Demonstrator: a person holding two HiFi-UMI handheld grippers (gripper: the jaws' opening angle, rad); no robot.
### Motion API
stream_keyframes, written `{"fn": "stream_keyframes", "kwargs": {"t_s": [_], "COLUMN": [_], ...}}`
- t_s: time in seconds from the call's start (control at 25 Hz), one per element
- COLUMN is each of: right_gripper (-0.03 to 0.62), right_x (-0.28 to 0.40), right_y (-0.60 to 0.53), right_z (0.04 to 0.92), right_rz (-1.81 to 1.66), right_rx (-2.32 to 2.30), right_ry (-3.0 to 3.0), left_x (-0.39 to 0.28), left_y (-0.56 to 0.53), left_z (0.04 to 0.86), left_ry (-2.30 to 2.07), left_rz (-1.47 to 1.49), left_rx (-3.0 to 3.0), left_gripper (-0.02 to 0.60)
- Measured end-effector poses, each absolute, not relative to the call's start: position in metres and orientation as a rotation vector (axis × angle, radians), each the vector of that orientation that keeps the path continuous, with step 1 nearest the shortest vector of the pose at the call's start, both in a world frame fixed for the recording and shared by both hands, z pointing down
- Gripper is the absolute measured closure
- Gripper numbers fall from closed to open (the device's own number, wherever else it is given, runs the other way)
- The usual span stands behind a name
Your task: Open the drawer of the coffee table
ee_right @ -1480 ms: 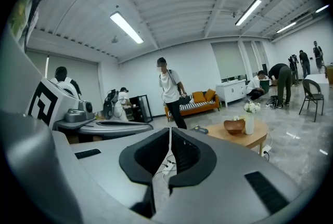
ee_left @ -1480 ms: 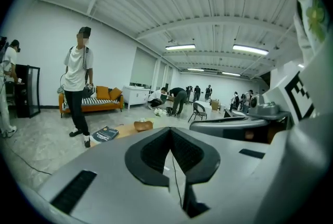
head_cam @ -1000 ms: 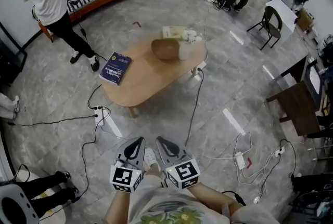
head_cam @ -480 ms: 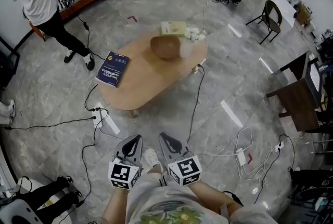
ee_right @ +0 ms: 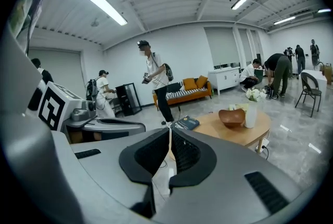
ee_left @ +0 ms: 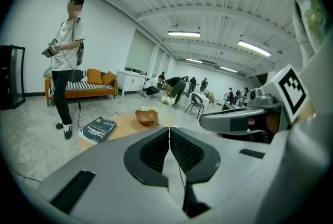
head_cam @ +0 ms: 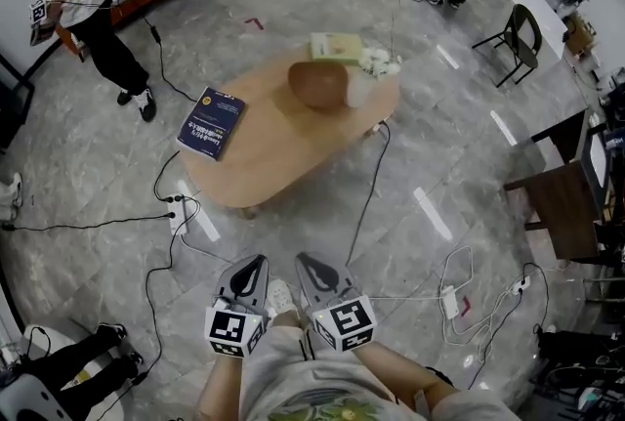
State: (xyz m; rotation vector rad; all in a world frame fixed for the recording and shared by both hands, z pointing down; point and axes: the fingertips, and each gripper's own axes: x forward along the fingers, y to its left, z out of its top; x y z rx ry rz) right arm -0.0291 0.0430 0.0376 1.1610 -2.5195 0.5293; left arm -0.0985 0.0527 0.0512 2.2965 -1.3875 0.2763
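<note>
Well short of the oval light-wood coffee-table bench [head_cam: 283,150], the left gripper [head_cam: 256,265] and the right gripper [head_cam: 306,263] sit side by side, low in front of the person's body. Each carries a grey cube with black-and-white square markers, which are patterns only, with no lettering. In the left gripper view the black ribbed jaws are pressed together with nothing between them. The right gripper view shows the same for the other pair, so neither holds anything.

The bench lies straight ahead of both grippers, across a stretch of grey marble-look floor [head_cam: 98,155]. Its long axis runs from near-left to far-right in the head view, so its near-left end faces the person. That end sits roughly in line with the left gripper, which is probably a shade nearer than the right, though both are well apart from it. The drawer cannot be seen in any view. It is presumably set under the top, and which side it opens from cannot be told. A white power strip [head_cam: 181,214] with black cables lies on the floor just beside the bench's near-left end.

On the bench's near-left part rests a dark blue paperback book [head_cam: 210,122]; its cover carries pale print too small to read. Past the middle stands a brown wooden bowl [head_cam: 317,84], with a white vase of pale flowers [head_cam: 363,87] just beside it. At the bench's far edge lies a flat pale green box [head_cam: 335,46], its label illegible.
</note>
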Motion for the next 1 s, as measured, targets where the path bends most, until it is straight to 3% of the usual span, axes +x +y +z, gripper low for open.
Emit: {"fn": "stream_keyframes", "kwargs": {"t_s": [1.0], "right_gripper": [0.572], "right_x": [-0.055], "right_y": [0.000], "right_z": [0.223], "right_rz": [0.505], "right_rx": [1.011], "right_ry": [-2.584], "left_x": [-0.100], "left_y": [0.015], "left_z": [0.245], "left_ry": [-1.489], "left_rz": [0.295], "left_rx": [2.262], "left_gripper": [0.572]}}
